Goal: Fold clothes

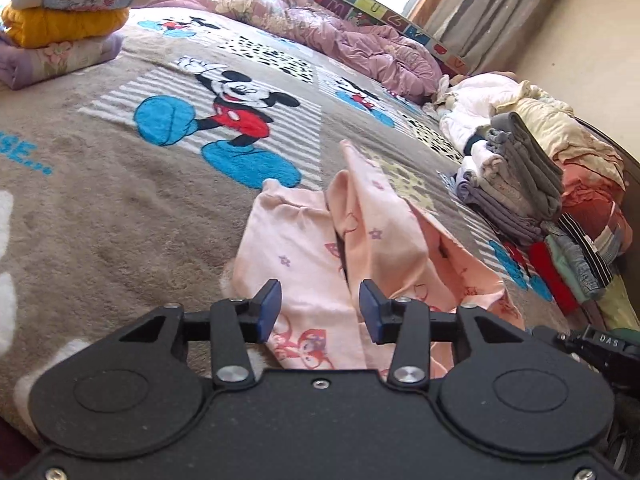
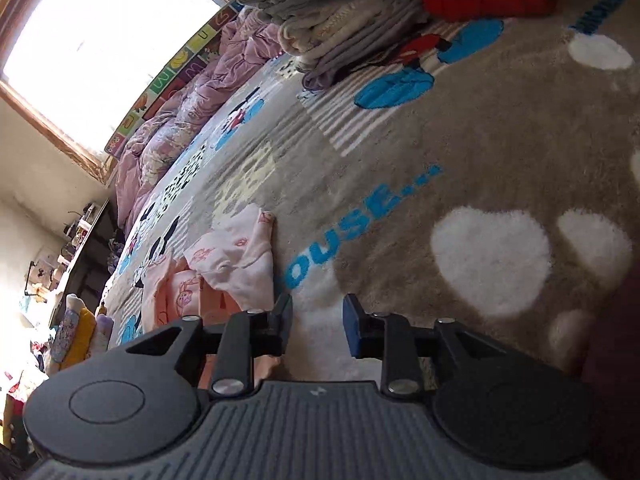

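Note:
A pink patterned garment (image 1: 320, 240) lies rumpled on the brown cartoon-mouse blanket (image 1: 120, 220). My left gripper (image 1: 320, 312) hovers over its near end, open, with cloth below the gap and no pad pressing on it. In the right wrist view the same pink garment (image 2: 236, 264) lies to the left of my right gripper (image 2: 318, 326). That gripper stands open over bare blanket (image 2: 480, 140), with nothing between its blue pads.
A stack of folded clothes (image 1: 520, 184) and a loose heap (image 1: 540, 120) sit at the right edge of the bed. Another folded pile (image 1: 64, 28) lies far left. A rumpled purple quilt (image 1: 320, 24) runs along the back under the window (image 2: 100, 32).

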Tool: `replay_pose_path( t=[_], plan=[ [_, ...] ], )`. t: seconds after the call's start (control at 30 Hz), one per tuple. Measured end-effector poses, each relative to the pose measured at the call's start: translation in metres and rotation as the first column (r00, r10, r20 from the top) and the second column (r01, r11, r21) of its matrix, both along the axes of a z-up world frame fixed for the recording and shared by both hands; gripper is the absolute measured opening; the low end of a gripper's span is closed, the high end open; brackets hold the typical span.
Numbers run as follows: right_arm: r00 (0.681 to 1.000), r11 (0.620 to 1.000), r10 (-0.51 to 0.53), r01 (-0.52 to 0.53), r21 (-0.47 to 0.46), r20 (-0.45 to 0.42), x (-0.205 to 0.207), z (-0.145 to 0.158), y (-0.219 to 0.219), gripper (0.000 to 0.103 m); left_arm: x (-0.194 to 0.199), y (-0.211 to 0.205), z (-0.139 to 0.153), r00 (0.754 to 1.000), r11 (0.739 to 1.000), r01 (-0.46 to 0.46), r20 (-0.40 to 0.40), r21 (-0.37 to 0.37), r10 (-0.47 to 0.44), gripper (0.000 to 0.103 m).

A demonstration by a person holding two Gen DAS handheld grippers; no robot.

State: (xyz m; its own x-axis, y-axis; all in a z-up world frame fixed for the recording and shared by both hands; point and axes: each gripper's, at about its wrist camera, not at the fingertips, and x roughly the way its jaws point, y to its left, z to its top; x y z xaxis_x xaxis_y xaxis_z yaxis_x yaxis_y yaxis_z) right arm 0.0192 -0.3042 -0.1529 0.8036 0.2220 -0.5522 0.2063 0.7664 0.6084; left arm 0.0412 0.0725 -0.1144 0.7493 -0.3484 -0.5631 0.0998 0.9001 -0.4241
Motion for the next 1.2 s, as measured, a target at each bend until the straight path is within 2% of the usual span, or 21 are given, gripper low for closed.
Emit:
replay_pose_path(
  t=[0.07, 0.1, 0.17, 0.27, 0.4, 0.47, 0.5, 0.53, 0.57, 0.6, 0.67, 0.73, 0.77, 0.8, 0.9, 1.0, 1.03, 1.07, 1.1, 1.13, 1.2],
  plan=[
    [0.996, 0.993, 0.088, -0.085, -0.087, 0.033, 0.017, 0.014, 0.017, 0.053, 0.006, -0.012, 0.003, 0.999, 0.999, 0.036, 0.012, 0.029, -0.036, 0.048],
    [0.990, 0.983, 0.133, -0.126, -0.131, 0.046, 0.026, 0.022, 0.025, 0.061, 0.010, -0.017, 0.003, 0.999, 0.997, 0.048, 0.013, 0.054, -0.048, 0.049],
    [0.972, 0.950, 0.230, -0.212, -0.228, 0.055, 0.046, 0.035, 0.044, 0.065, 0.019, -0.027, 0.001, 0.999, 0.992, 0.048, 0.012, 0.119, -0.049, 0.052],
    [0.943, 0.884, 0.331, -0.303, -0.357, 0.020, 0.079, 0.042, 0.072, 0.065, 0.036, -0.025, -0.007, 1.000, 0.992, 0.017, -0.017, 0.127, -0.014, 0.055],
    [0.917, 0.796, 0.395, -0.368, -0.481, -0.048, 0.119, 0.040, 0.101, 0.064, 0.054, -0.032, -0.004, 0.996, 0.993, 0.087, 0.000, 0.082, -0.087, 0.061],
    [0.912, 0.777, 0.403, -0.382, -0.500, -0.071, 0.135, 0.032, 0.104, 0.063, 0.064, -0.042, -0.002, 0.992, 0.989, 0.126, 0.021, 0.072, -0.127, 0.064],
    [0.910, 0.770, 0.406, -0.389, -0.505, -0.082, 0.144, 0.028, 0.103, 0.056, 0.070, -0.046, -0.003, 0.990, 0.988, 0.139, 0.022, 0.063, -0.141, 0.064],
    [0.910, 0.773, 0.406, -0.393, -0.498, -0.088, 0.150, 0.024, 0.101, 0.050, 0.078, -0.051, -0.005, 0.989, 0.988, 0.147, 0.016, 0.054, -0.148, 0.064],
    [0.912, 0.789, 0.400, -0.393, -0.472, -0.091, 0.156, 0.019, 0.095, 0.033, 0.087, -0.056, -0.008, 0.988, 0.987, 0.151, 0.007, 0.046, -0.151, 0.064],
    [0.915, 0.807, 0.394, -0.392, -0.442, -0.092, 0.161, 0.014, 0.088, 0.023, 0.096, -0.060, -0.013, 0.989, 0.988, 0.147, -0.006, 0.045, -0.147, 0.064],
    [0.924, 0.846, 0.373, -0.374, -0.380, -0.080, 0.165, 0.007, 0.072, 0.017, 0.114, -0.063, -0.023, 0.992, 0.990, 0.119, -0.037, 0.069, -0.117, 0.063],
    [0.933, 0.881, 0.357, -0.353, -0.315, -0.048, 0.165, 0.004, 0.060, 0.014, 0.132, -0.060, -0.029, 0.991, 0.990, 0.116, -0.076, 0.081, -0.110, 0.020],
    [0.938, 0.898, 0.347, -0.339, -0.280, -0.024, 0.163, 0.004, 0.053, 0.012, 0.139, -0.058, -0.027, 0.990, 0.988, 0.123, -0.073, 0.089, -0.117, 0.020],
    [0.943, 0.910, 0.333, -0.322, -0.260, -0.001, 0.162, 0.007, 0.047, 0.011, 0.143, -0.057, -0.019, 0.990, 0.985, 0.136, -0.040, 0.106, -0.132, 0.014],
    [0.958, 0.951, 0.270, -0.249, -0.185, 0.100, 0.160, 0.026, 0.029, 0.009, 0.154, -0.051, 0.006, 0.984, 0.976, 0.157, 0.061, 0.148, -0.167, 0.012],
    [0.965, 0.983, 0.177, -0.162, -0.087, 0.195, 0.159, 0.046, 0.006, 0.009, 0.159, -0.033, 0.035, 0.980, 0.987, 0.100, 0.160, 0.126, -0.119, 0.011],
    [0.969, 0.988, 0.149, -0.140, -0.060, 0.199, 0.161, 0.048, 0.000, 0.009, 0.164, -0.028, 0.038, 0.984, 0.988, 0.074, 0.154, 0.132, -0.094, 0.014],
    [0.972, 0.993, 0.121, -0.117, -0.032, 0.203, 0.163, 0.050, -0.006, 0.010, 0.173, -0.024, 0.038, 0.991, 0.988, 0.053, 0.111, 0.146, -0.069, 0.021],
    [0.977, 0.993, 0.120, -0.118, -0.024, 0.174, 0.166, 0.046, -0.008, 0.016, 0.181, -0.019, 0.034, 0.998, 0.987, 0.036, 0.048, 0.157, -0.044, 0.056],
    [0.983, 0.992, 0.127, -0.125, -0.020, 0.135, 0.170, 0.039, -0.009, 0.018, 0.182, -0.014, 0.030, 1.000, 0.987, 0.018, 0.016, 0.160, -0.021, 0.070],
    [0.989, 0.990, 0.139, -0.139, -0.012, 0.058, 0.178, 0.026, -0.010, 0.036, 0.166, 0.000, 0.025, 0.999, 0.987, -0.028, 0.034, 0.158, 0.023, 0.073]
  ],
)
